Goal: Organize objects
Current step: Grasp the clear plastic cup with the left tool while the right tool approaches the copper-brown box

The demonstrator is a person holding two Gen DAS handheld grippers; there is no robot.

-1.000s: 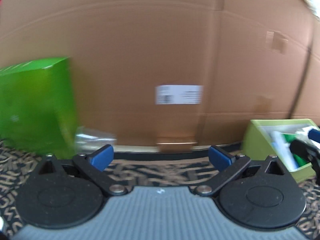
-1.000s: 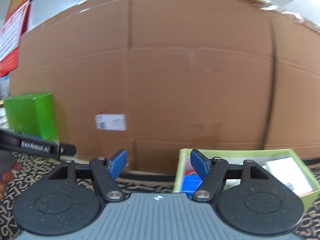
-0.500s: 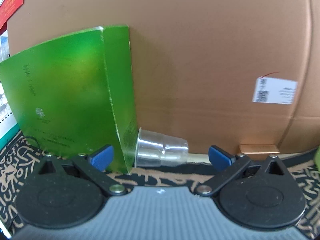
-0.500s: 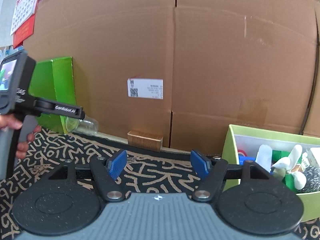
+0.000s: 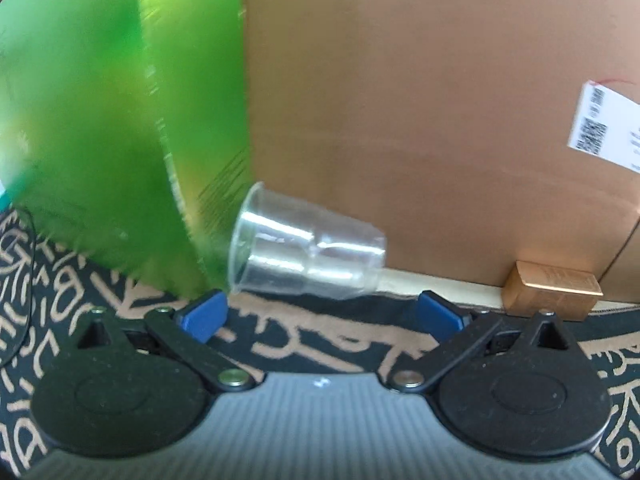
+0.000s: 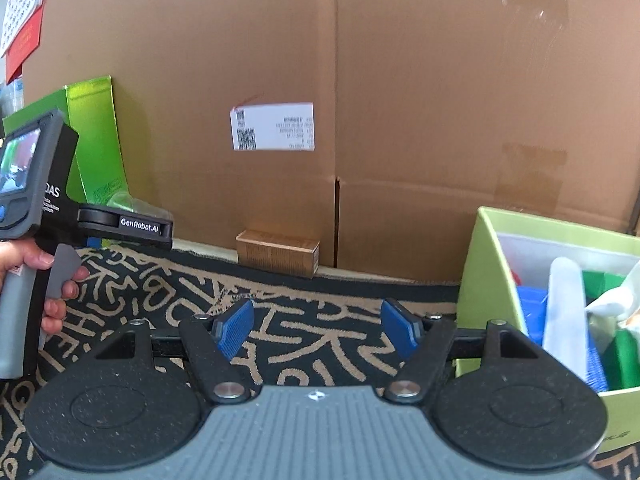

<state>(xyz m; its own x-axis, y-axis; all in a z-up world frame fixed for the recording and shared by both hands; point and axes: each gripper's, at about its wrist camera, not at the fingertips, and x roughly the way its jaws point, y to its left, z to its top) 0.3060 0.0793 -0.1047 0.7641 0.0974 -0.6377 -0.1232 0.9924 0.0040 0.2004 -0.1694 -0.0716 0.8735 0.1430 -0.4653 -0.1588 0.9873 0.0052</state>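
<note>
the left gripper point(image 5: 320, 314), black-armed on a ribbed grey body, holds its blue-padded fingers point(image 5: 202, 316) wide apart with nothing between them, pointing forward and low. in the right wrist view it shows from the side, gripped by the person's left hand point(image 6: 44, 276) around its grey handle. the right gripper point(image 6: 318, 332), of the same build, also has its blue-padded fingers point(image 6: 236, 330) spread and bare.

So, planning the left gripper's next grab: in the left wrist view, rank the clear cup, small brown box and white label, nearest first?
From the left gripper:
1. Clear cup, on its side, just ahead.
2. Small brown box, right, against the cardboard.
3. White label, upper right.
</note>
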